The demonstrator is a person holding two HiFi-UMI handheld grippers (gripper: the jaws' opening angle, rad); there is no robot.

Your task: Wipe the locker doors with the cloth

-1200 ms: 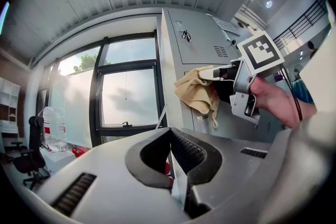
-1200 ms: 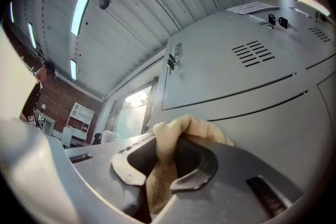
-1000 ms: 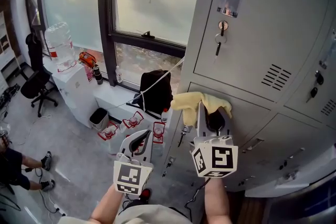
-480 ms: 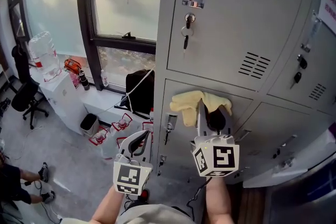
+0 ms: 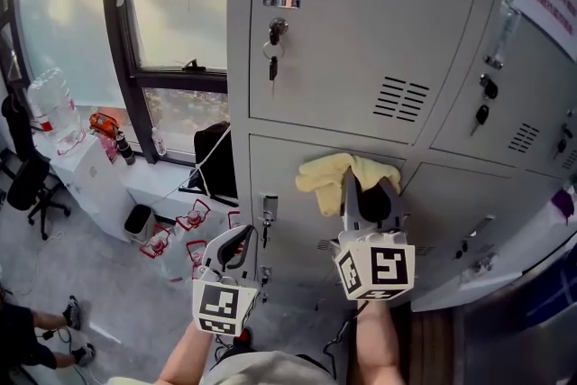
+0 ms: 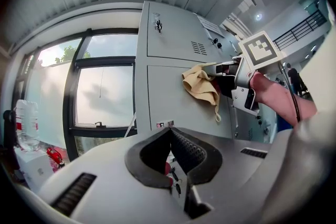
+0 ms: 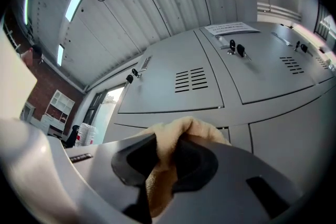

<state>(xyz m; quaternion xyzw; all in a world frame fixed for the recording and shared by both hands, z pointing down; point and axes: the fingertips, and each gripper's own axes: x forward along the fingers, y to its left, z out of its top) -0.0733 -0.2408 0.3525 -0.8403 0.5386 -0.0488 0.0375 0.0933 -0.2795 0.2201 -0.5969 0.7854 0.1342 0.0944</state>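
Observation:
A yellow cloth (image 5: 335, 178) is bunched in my right gripper (image 5: 365, 194), whose jaws are shut on it. The cloth (image 7: 170, 149) is held up in front of the grey locker doors (image 5: 361, 32), over the seam between an upper door and a lower door (image 5: 288, 221); whether it touches the metal I cannot tell. My left gripper (image 5: 236, 248) hangs lower and to the left, jaws shut with nothing between them (image 6: 169, 153). In the left gripper view the cloth (image 6: 201, 86) and the right gripper (image 6: 247, 73) appear against the lockers.
Keys hang in a lock (image 5: 273, 45) on the upper door, and more locks (image 5: 484, 99) sit to the right. A window (image 5: 176, 4), a black bag (image 5: 215, 160), a water bottle (image 5: 52, 108) and an office chair (image 5: 32, 185) lie to the left.
The head view has swung right, so the lockers now fill more of it and the window has slid left. Both grippers hold about the same place, the cloth still gripped.

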